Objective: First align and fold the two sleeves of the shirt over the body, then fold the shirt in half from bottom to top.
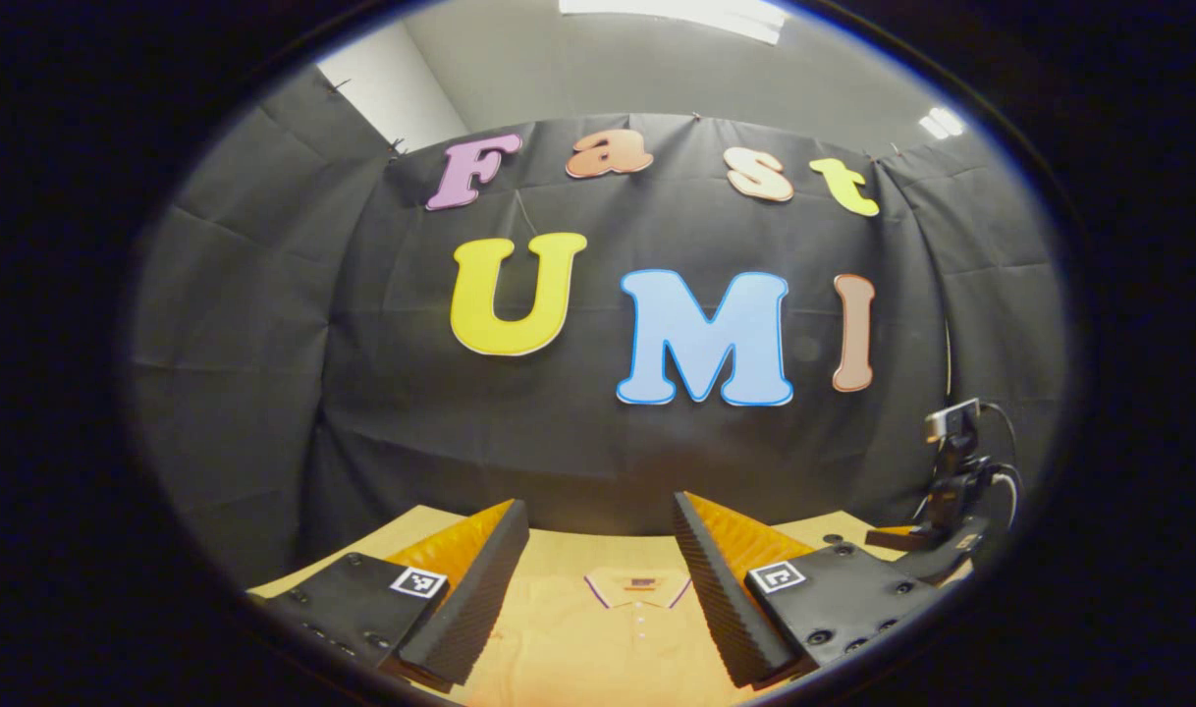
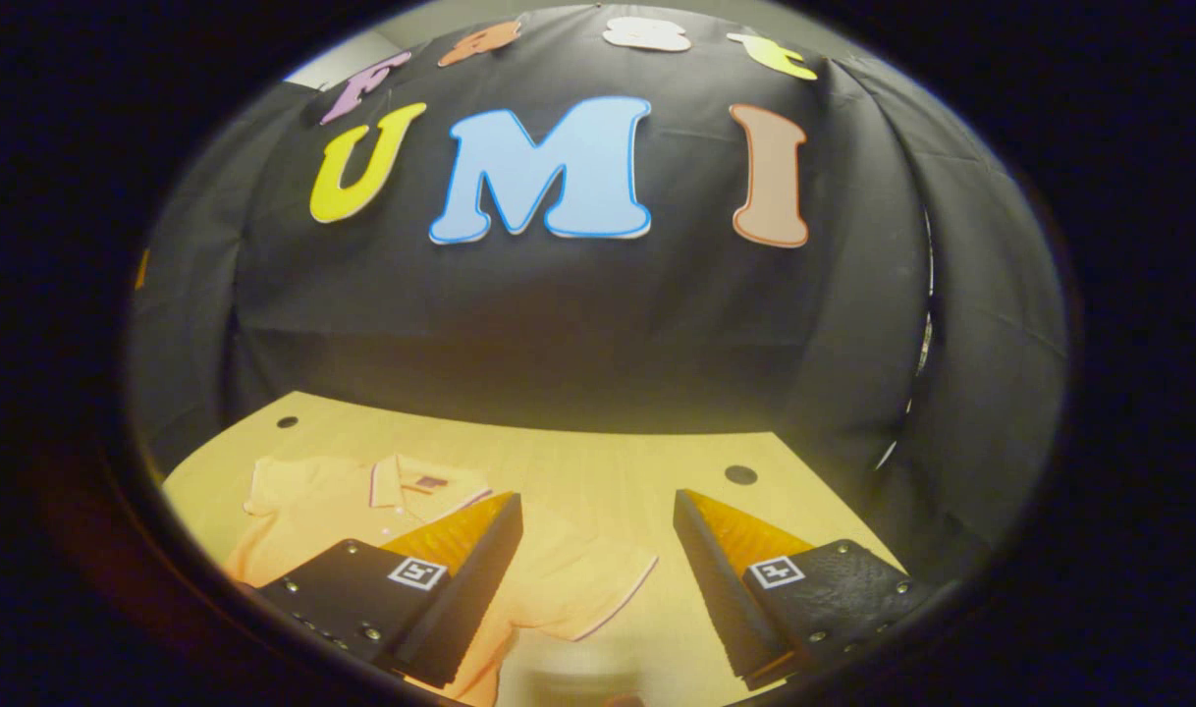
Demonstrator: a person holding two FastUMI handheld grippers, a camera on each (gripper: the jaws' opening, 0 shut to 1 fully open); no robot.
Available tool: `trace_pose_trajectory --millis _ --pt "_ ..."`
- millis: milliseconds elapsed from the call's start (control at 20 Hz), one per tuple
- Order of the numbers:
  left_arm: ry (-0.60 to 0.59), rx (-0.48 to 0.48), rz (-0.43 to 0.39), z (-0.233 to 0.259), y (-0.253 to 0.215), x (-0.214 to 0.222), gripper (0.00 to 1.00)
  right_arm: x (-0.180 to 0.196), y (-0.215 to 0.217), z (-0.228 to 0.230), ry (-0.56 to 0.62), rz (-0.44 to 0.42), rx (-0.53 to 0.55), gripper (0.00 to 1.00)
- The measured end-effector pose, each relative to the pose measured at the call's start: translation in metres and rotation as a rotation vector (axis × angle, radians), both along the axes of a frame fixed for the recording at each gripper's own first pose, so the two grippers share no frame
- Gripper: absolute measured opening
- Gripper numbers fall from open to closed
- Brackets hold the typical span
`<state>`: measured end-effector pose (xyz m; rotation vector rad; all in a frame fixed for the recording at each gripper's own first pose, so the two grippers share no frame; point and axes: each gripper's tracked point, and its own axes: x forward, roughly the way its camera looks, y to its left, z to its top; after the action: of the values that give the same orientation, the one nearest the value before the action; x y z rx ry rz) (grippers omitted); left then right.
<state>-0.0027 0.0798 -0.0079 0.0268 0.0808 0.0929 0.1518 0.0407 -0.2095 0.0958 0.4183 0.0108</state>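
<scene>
Right gripper view gives me the best look at the bench (image 2: 578, 462), a light wood top with a couple of dark round holes in it, backed by the black cloth wall (image 2: 578, 324). The shirt (image 2: 313, 501), an orange polo, lies flat on the bench toward the left, collar pointing at the wall, one short sleeve (image 2: 588, 579) with pale trim spread out to the right. My right tongs (image 2: 598, 550) hang above it with the fingers wide apart, nothing between them.

In the left gripper view I'm looking straight up the shirt (image 1: 608, 638) at its collar (image 1: 637, 587), and the left tongs (image 1: 600, 560) are spread apart too, gripping nothing. Off at the right edge of the bench (image 1: 578, 543) there's a small camera on a black stand (image 1: 956, 481) with cables.
</scene>
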Motion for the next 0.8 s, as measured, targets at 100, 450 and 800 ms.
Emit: trace_pose_trajectory --millis 100,450,800 --pt "0.012 -0.012 -0.005 -0.003 0.006 0.003 0.96 0.015 0.000 -0.029 0.073 -0.024 -0.002 0.96" --pt "0.012 -0.015 -0.051 0.001 0.015 0.008 0.96 0.039 -0.005 -0.116 0.283 -0.120 0.051 0.96" --pt "0.026 -0.018 -0.107 0.000 0.015 0.009 0.96 0.032 0.000 -0.161 0.436 -0.142 0.111 0.96"
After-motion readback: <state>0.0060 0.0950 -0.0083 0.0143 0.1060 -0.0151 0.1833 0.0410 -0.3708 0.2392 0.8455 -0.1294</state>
